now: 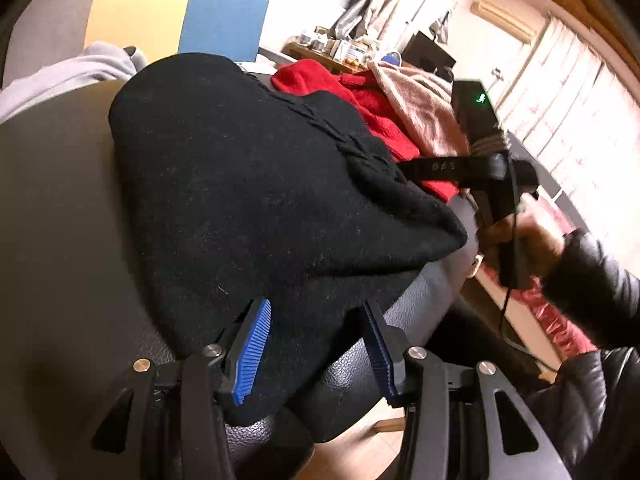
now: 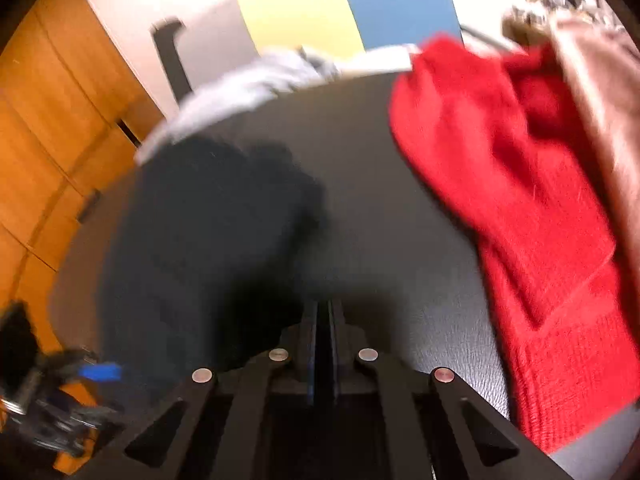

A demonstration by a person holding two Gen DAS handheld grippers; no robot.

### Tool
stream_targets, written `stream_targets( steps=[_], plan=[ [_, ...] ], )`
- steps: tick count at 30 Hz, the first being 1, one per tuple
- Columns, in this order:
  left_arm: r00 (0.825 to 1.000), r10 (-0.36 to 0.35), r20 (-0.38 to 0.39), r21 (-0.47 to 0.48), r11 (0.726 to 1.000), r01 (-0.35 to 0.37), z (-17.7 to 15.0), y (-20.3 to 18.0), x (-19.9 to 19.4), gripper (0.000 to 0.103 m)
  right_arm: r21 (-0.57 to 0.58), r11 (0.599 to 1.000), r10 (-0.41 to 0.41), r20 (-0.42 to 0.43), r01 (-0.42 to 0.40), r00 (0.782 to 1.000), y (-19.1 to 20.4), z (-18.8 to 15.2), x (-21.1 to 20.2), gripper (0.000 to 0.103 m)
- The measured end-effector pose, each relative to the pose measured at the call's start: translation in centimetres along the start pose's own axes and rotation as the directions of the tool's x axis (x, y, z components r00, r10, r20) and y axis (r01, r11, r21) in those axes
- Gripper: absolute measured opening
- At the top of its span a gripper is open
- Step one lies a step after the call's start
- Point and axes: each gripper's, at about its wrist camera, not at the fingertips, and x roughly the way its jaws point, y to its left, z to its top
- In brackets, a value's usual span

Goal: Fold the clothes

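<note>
Black knit sweater (image 1: 248, 184) lies ahead of the spread left gripper (image 1: 316, 344); right gripper (image 2: 323, 320) pressed together.

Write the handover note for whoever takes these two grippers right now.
Left gripper: open, hovering over the near edge of the black sweater, holding nothing.
Right gripper: jaws closed; view blurred, nothing seen between them.
Black sweater lies bunched on the dark table. Red sweater and pink garment heaped to its right, grey garment at the far-left edge.
Done: no finished fold visible.
Left: all folding.
</note>
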Motion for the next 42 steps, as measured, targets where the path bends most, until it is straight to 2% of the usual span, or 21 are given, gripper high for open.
stream_targets(
  steps=[4,6,8,9,12,13,14,16,17,19,20,21,24,27,30,31,32,33,34,37,42],
  plan=[
    [1.000,0.018,0.004,0.018,1.000,-0.018,0.0,-0.1,0.1,0.047,-0.004,0.998,0.057,0.067,-0.056,0.996,1.1,0.1,-2.1,0.009],
    [1.000,0.017,0.010,0.011,1.000,-0.017,0.0,0.0,0.1,0.047,-0.034,0.995,0.099,0.053,-0.097,0.994,2.6,-0.3,-2.5,0.019],
    [1.000,0.015,0.019,-0.003,1.000,-0.015,-0.1,0.2,0.1,0.047,-0.064,0.988,0.141,0.038,-0.139,0.989,4.0,-0.6,-3.0,0.064],
    [1.000,0.014,0.023,-0.009,1.000,-0.014,-0.1,0.3,0.0,0.047,-0.078,0.984,0.162,0.030,-0.159,0.986,4.7,-0.8,-3.2,0.069],
    [1.000,0.011,0.013,-0.001,1.000,-0.011,-0.4,0.4,-0.4,0.047,-0.114,0.983,0.147,0.017,-0.144,0.989,5.5,-1.6,-2.3,0.065],
    [1.000,0.010,0.010,0.001,1.000,-0.010,-0.5,0.5,-0.5,0.047,-0.129,0.983,0.131,0.019,-0.128,0.991,5.6,-1.8,-1.9,0.048],
    [1.000,0.009,0.007,0.004,1.000,-0.009,-0.6,0.6,-0.6,0.047,-0.158,0.984,0.094,0.031,-0.088,0.995,6.1,-1.5,-1.7,0.026],
    [1.000,0.007,0.001,0.009,1.000,-0.007,-0.8,0.7,-0.9,0.047,-0.230,0.973,-0.017,0.085,0.036,0.996,6.8,-0.3,-1.8,0.016],
    [1.000,0.006,-0.002,0.011,1.000,-0.006,-0.9,0.8,-1.0,0.047,-0.273,0.955,-0.084,0.123,0.115,0.989,6.8,0.4,-1.8,0.012],
    [1.000,0.004,-0.009,0.016,1.000,-0.004,-1.1,0.9,-1.3,0.047,-0.302,0.927,-0.193,0.119,0.221,0.974,5.7,1.5,-0.5,0.011],
    [1.000,0.003,-0.012,0.019,1.000,-0.003,-1.2,1.0,-1.4,0.047,-0.279,0.930,-0.230,0.070,0.240,0.971,4.2,1.8,0.9,0.007],
    [1.000,0.003,-0.016,0.021,1.000,-0.003,-1.2,0.9,-1.5,0.047,-0.251,0.940,-0.226,0.046,0.231,0.973,3.1,1.8,1.8,0.007],
    [1.000,-0.009,-0.027,0.011,1.000,0.010,-1.1,1.1,-1.7,0.047,-0.205,0.954,-0.215,0.042,0.219,0.976,2.0,1.8,2.0,0.004],
    [0.999,-0.044,-0.016,-0.038,0.998,0.043,-0.8,1.7,-2.4,0.047,-0.195,0.950,-0.235,0.062,0.243,0.970,2.2,2.4,1.1,0.010],
    [0.997,-0.072,0.030,-0.083,0.994,0.075,-0.5,2.2,-3.7,0.047,-0.149,0.976,-0.139,0.142,0.160,0.980,2.7,3.4,-2.0,0.015],
    [0.997,-0.059,0.054,-0.085,0.994,0.063,-0.3,2.2,-4.2,0.047,-0.167,0.976,-0.112,0.168,0.141,0.979,3.5,3.8,-2.8,0.025],
    [0.996,-0.033,0.086,-0.086,0.995,0.041,0.2,2.3,-4.8,0.047,-0.202,0.972,-0.081,0.191,0.120,0.978,4.8,4.4,-3.5,0.043],
    [0.994,-0.008,0.108,-0.093,0.995,0.018,0.8,2.7,-5.2,0.047,-0.240,0.965,-0.058,0.205,0.108,0.977,6.1,5.0,-3.7,0.053],
    [0.991,0.017,0.130,-0.101,0.995,-0.004,1.5,3.0,-5.6,0.048,-0.275,0.956,-0.040,0.211,0.098,0.977,7.3,5.5,-3.6,0.069],
    [0.976,0.124,0.176,-0.130,0.986,-0.102,4.2,4.1,-6.2,0.048,-0.323,0.944,0.000,0.184,0.061,0.983,9.7,6.6,-1.9,0.070],
    [0.942,0.258,0.215,-0.152,0.961,-0.229,9.2,5.6,-5.4,0.048,-0.282,0.959,0.027,0.127,0.010,0.992,10.5,8.5,2.2,0.070]
  ],
)
